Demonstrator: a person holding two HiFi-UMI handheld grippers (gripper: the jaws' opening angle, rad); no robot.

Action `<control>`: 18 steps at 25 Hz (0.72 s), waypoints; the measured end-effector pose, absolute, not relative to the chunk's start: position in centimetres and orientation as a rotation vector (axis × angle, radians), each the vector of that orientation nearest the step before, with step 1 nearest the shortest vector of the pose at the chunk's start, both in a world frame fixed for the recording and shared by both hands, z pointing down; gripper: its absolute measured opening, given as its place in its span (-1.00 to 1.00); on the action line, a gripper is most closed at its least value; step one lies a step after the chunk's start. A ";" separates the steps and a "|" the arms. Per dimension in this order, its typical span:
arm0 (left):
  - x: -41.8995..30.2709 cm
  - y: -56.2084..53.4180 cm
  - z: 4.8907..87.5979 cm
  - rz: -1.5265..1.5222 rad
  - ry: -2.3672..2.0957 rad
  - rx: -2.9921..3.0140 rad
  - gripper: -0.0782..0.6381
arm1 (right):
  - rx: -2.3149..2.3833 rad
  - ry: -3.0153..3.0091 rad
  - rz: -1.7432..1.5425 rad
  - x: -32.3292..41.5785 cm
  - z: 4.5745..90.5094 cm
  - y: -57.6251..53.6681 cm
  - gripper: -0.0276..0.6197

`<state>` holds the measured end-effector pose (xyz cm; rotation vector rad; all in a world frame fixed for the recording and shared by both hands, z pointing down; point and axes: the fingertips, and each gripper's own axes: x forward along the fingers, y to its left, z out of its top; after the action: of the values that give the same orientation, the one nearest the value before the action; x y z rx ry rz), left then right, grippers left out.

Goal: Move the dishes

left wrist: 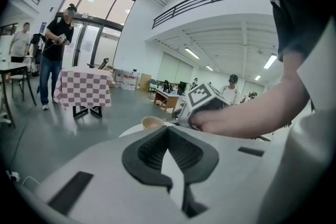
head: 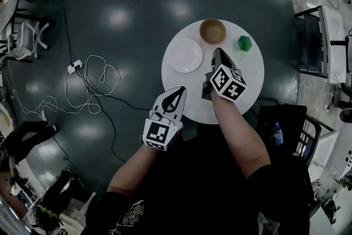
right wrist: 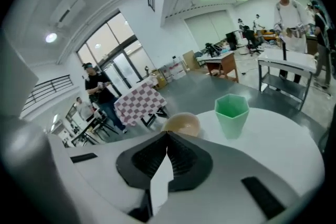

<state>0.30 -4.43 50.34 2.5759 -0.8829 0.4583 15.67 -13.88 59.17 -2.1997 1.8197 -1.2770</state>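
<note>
The round white table (head: pixel 252 71) stands on a dark, glossy floor (head: pixel 126 19). To my left, a white cable (head: pixel 91 82) lies in loose loops on the floor and runs to a power strip (head: pixel 75 66). To my right, a metal cart (head: pixel 316 44) stands near the table. Nearer to me, a bottle (head: pixel 277 133) with a blue label rests on a black item I cannot identify. Across the hall, a checked-cloth table (left wrist: pixel 84 87) stands before glass doors. A person (left wrist: pixel 55 55) in a dark shirt stands just beside it.

Black short-sleeved top (head: pixel 181 195), pale print on front. White-shelled left gripper (head: pixel 180 91) and right gripper (head: pixel 218 52), black ribbed pads (right wrist: pixel 184 160), black-and-white marker cubes (head: pixel 227 83).
</note>
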 end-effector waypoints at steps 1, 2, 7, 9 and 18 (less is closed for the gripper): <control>-0.1 -4.3 50.2 0.456 -0.891 2.575 -0.77 | -2.175 1.896 -1.240 14.8 58.1 -13.6 -0.85; -0.6 -4.2 49.9 0.456 -0.901 2.573 -0.77 | -2.152 1.970 -1.199 13.9 57.0 -13.2 -0.84; -3.0 -3.7 48.5 0.427 -0.924 2.566 -0.77 | -2.027 2.251 -0.982 9.7 51.0 -10.9 -0.85; -3.8 -3.6 47.3 0.384 -0.920 2.552 -0.77 | -1.969 2.319 -0.915 8.0 48.7 -9.9 -0.85; -7.4 -1.1 42.0 0.315 -0.847 2.614 -0.77 | -1.872 2.436 -0.701 1.9 41.4 -3.9 -0.85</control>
<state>-7.43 -1.11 41.98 2.6141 -0.8473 0.3149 1.93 -3.91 41.44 -1.8720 2.4359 -0.7014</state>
